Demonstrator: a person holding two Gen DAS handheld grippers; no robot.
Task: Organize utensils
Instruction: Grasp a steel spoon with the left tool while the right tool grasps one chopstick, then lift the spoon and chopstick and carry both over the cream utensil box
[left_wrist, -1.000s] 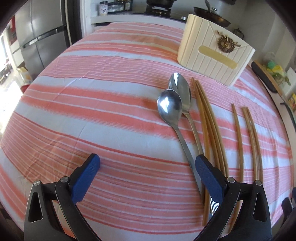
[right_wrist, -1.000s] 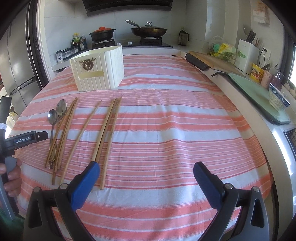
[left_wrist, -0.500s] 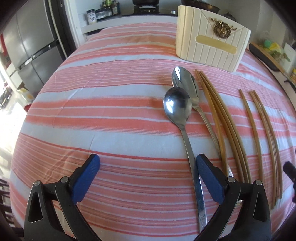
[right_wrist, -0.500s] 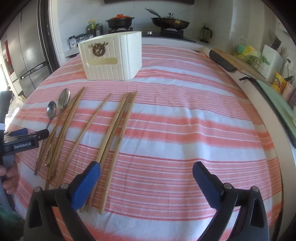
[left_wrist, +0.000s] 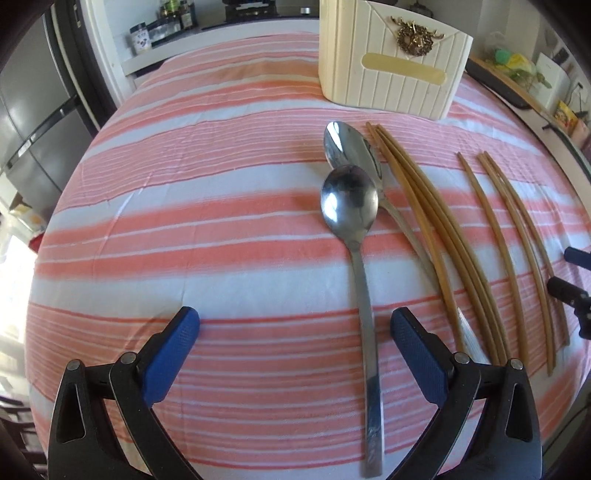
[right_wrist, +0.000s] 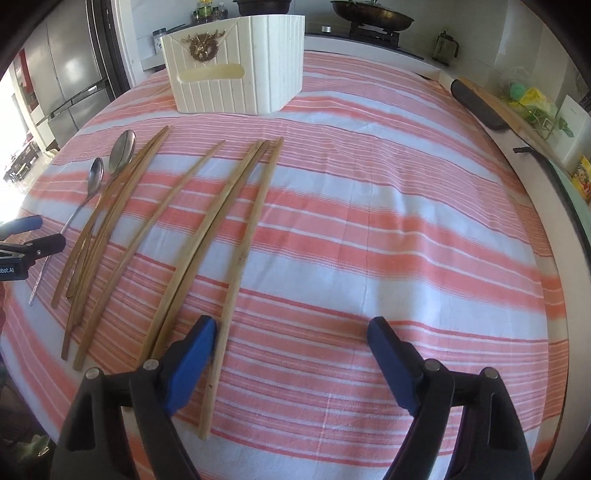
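Note:
Two steel spoons lie side by side on the striped cloth: the near spoon (left_wrist: 351, 206) with its handle between my left fingers, and the far spoon (left_wrist: 349, 146). Several wooden chopsticks (left_wrist: 436, 229) lie to their right; they also show in the right wrist view (right_wrist: 207, 229). A cream utensil box (left_wrist: 391, 59) stands behind them, also in the right wrist view (right_wrist: 236, 70). My left gripper (left_wrist: 295, 332) is open, low over the near spoon's handle. My right gripper (right_wrist: 291, 339) is open and empty, its left finger beside the rightmost chopstick (right_wrist: 251, 236).
The table carries a pink and white striped cloth (left_wrist: 207, 206). A fridge (right_wrist: 70, 74) stands to the left, a stove with pots (right_wrist: 369, 14) behind. A cutting board (right_wrist: 491, 107) and a counter with packets lie along the right edge.
Both grippers have moved forward and lower toward the utensils. The left one shifted right, so the near spoon's handle now lies between its fingers. Both stay open.

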